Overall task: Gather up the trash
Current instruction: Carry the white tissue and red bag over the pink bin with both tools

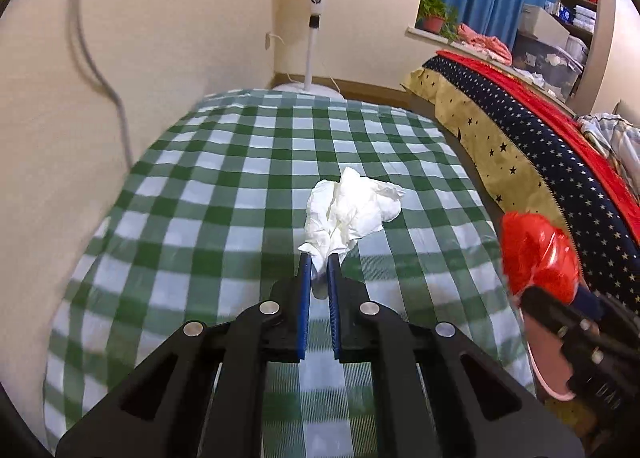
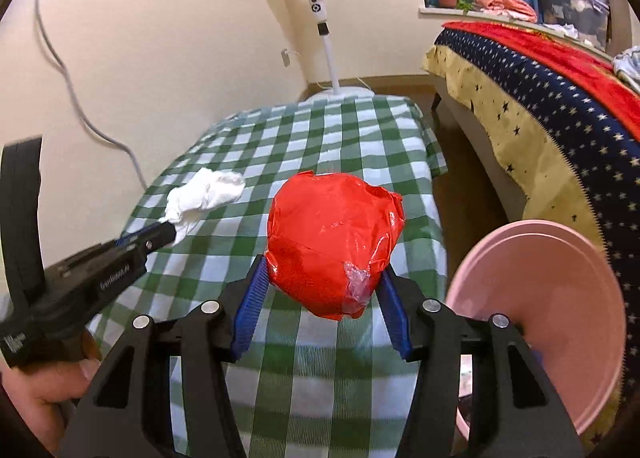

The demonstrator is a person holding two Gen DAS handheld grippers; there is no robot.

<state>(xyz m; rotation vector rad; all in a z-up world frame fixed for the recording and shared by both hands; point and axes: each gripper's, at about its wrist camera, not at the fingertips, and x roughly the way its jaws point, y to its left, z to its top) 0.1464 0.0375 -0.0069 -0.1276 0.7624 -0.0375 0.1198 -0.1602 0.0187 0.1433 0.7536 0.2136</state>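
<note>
A: Left wrist view. The left gripper [image 1: 319, 262] is seen clamped on a crumpled white tissue [image 1: 352, 211]; only the tissue's near tail is pinched between the blue pads [image 1: 305, 286], the bulk fans out beyond the tips. It is held above the green checked cloth [image 1: 224, 193].

B: Right side of that view?

A: A red plastic wad [image 1: 538, 256] is seen at the right edge, carried by the right gripper [image 1: 532, 294], near the star-print bedspread [image 1: 560, 161]. A standing fan [image 1: 316, 13] is seen far, by the wall.

B: Right wrist view?

A: The right gripper [image 2: 324, 286] is clenched on the red plastic wad [image 2: 334, 242], jaws spread wide around it, over the checked cloth. A pink basin [image 2: 560, 322] is seen near right, beside the cloth's edge. The left gripper [image 2: 166, 232] with the tissue [image 2: 204, 189] is seen to the left, well apart from the wad.
</note>
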